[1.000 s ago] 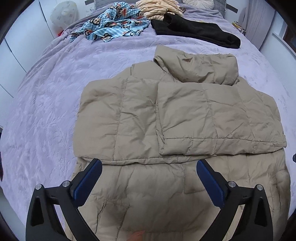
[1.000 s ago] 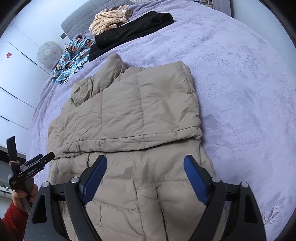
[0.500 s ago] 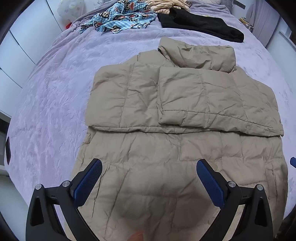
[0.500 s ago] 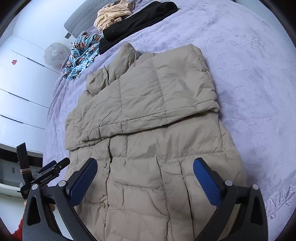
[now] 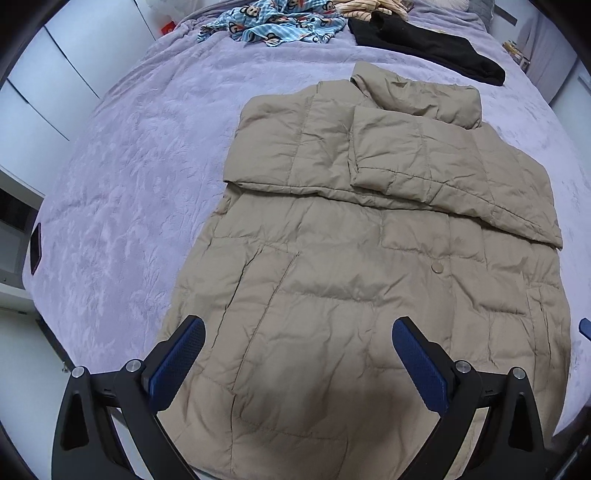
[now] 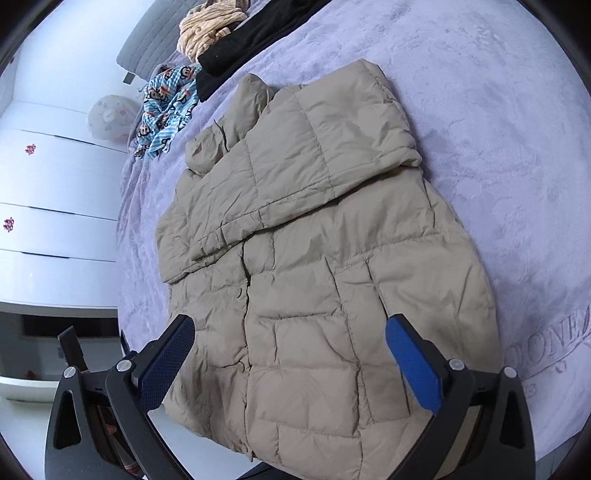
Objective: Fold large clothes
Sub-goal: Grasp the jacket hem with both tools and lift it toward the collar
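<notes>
A tan quilted puffer jacket (image 5: 369, 266) lies flat on a lilac bedspread (image 5: 140, 155), both sleeves folded across its chest and the collar at the far end. My left gripper (image 5: 295, 354) hovers open above the jacket's hem, near its left corner, with nothing between the blue pads. In the right wrist view the same jacket (image 6: 314, 258) runs away from me, and my right gripper (image 6: 291, 354) stands wide open over the hem's right part, holding nothing. The hem hangs slightly past the bed's near edge.
A blue cartoon-print garment (image 5: 273, 22), a black garment (image 5: 424, 44) and a striped cream one (image 6: 207, 29) lie at the bed's far end. White wardrobe doors (image 6: 48, 192) stand to the left. Embroidered lettering (image 6: 554, 343) marks the bedspread on the right.
Both grippers have drawn back from the jacket's folded sleeves toward its hem, so more of the lower jacket shows. The right gripper's jaws have widened a little and it has rolled.
</notes>
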Demonstrator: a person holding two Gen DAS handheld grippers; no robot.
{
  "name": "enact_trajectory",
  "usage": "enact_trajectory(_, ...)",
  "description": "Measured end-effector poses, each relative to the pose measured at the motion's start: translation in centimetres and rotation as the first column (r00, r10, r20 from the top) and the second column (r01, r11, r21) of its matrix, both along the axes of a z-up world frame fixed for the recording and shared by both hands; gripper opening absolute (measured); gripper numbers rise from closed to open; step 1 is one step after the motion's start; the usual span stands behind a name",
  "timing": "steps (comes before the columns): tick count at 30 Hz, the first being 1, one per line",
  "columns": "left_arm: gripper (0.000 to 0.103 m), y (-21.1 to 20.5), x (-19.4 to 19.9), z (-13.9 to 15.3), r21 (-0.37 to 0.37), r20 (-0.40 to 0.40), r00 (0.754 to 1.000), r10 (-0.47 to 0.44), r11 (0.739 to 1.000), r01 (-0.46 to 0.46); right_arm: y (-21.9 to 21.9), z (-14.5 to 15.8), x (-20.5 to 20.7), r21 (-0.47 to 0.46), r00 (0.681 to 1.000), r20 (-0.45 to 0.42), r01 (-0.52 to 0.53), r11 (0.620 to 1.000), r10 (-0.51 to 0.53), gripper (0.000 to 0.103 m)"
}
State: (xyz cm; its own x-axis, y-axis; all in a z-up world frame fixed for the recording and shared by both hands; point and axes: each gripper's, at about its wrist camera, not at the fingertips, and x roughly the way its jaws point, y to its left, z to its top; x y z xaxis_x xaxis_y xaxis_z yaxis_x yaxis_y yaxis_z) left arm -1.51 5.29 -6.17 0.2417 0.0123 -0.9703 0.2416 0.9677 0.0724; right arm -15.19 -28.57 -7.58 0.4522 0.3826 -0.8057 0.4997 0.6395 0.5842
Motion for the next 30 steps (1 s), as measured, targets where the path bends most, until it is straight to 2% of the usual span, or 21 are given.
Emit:
enact_trajectory(5,0.102,2.1,-0.9,-0.3,-0.034,-0.025,0.999,-0.039,0.999,0.038,2.6,-1.2,-1.7,0.077,0.998,-0.023,0.052,0.996,-0.051,0.103)
enact_trajectory(10,0.102,4.5,-2.3,-0.5,-0.048,-0.024,0.996,-0.086,0.995,0.084,6.7,-1.6,-3.6,0.080,0.996,-0.044,0.081,0.993,-0.077,0.103)
enact_trajectory(14,0.102,7.0,-3.5,-0.9,-0.071,-0.036,0.991,-0.129,0.989,0.127,9.1,-1.6,-5.8,0.082,0.989,-0.047,0.142,0.986,-0.138,0.103)
enact_trajectory(16,0.102,8.6,-4.1,-1.1,-0.113,-0.054,0.990,-0.131,0.986,0.124,10.0,-1.7,-7.1,0.095,0.985,-0.051,0.168,0.981,-0.164,0.103)
enact_trajectory(22,0.102,13.4,-6.2,-1.5,-0.225,-0.109,0.991,-0.076,0.973,0.049,11.7,-2.3,-10.4,0.181,0.982,-0.073,0.186,0.966,-0.175,0.103)
enact_trajectory(26,0.102,16.4,-7.6,-2.4,-0.320,-0.180,0.984,0.008,0.945,-0.066,10.6,-2.8,-12.2,0.134,0.970,-0.134,0.220,0.966,-0.202,0.103)
enact_trajectory(30,0.102,18.1,-9.0,-4.3,-0.379,-0.277,0.957,0.085,0.906,-0.190,8.1,-3.4,-14.8,0.137,0.953,-0.166,0.279,0.951,-0.255,0.102)
